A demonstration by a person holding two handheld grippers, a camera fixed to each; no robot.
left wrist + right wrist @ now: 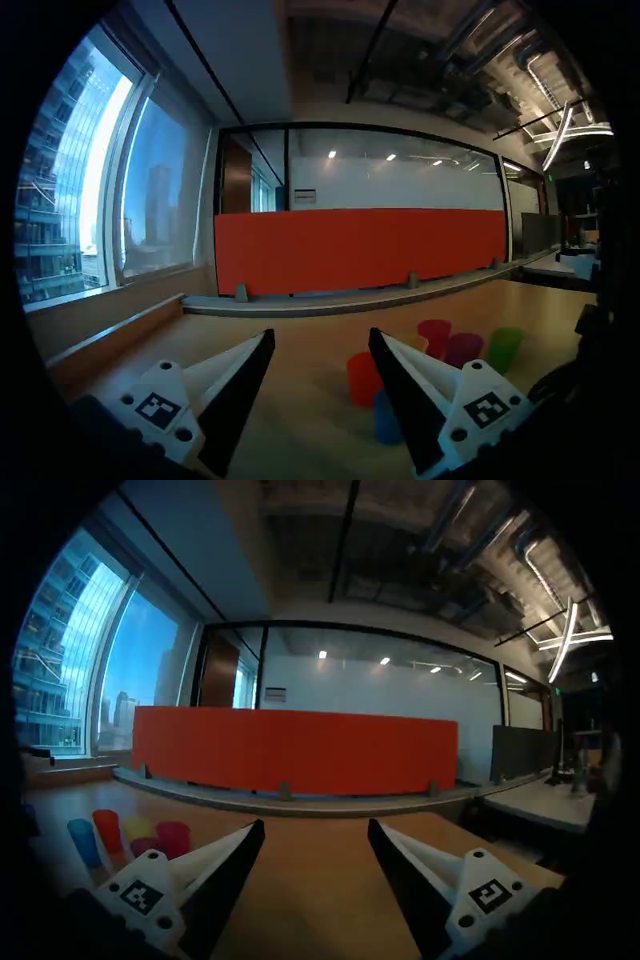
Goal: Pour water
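As the left gripper [320, 344] points across the bench [304, 432], its two fingers [240, 384] stand well apart and grip nothing. They are black, wedge-shaped blades on white mounts that carry square coded markers. The bench top is smooth, light brown wood with a matte finish.

Small plastic cups [436, 344], tapered and open at the top, stand in a cluster on the bench just beyond the right-hand finger. An orange cup [362, 376] and a blue cup [386, 418] are nearest, both partly hidden by that finger. A yellow cup [412, 341], a crimson cup [434, 330], a purple cup [462, 350] and a green cup [506, 346] stand in a row farther off. What the cups contain cannot be told.

The right gripper [316, 828] is open too, its fingers spread over bare wood and holding nothing. In the right gripper view the cluster stands at the far left of the bench, well apart from those fingers. Blue, orange, yellow and crimson can be told, and the rest is blurred.

A flat orange partition panel [360, 248] closes the far edge of the bench, with a glass wall [400, 180] behind it and tall windows [80, 200] at the left. The right gripper view also takes in a pale side desk [540, 800] at the right.
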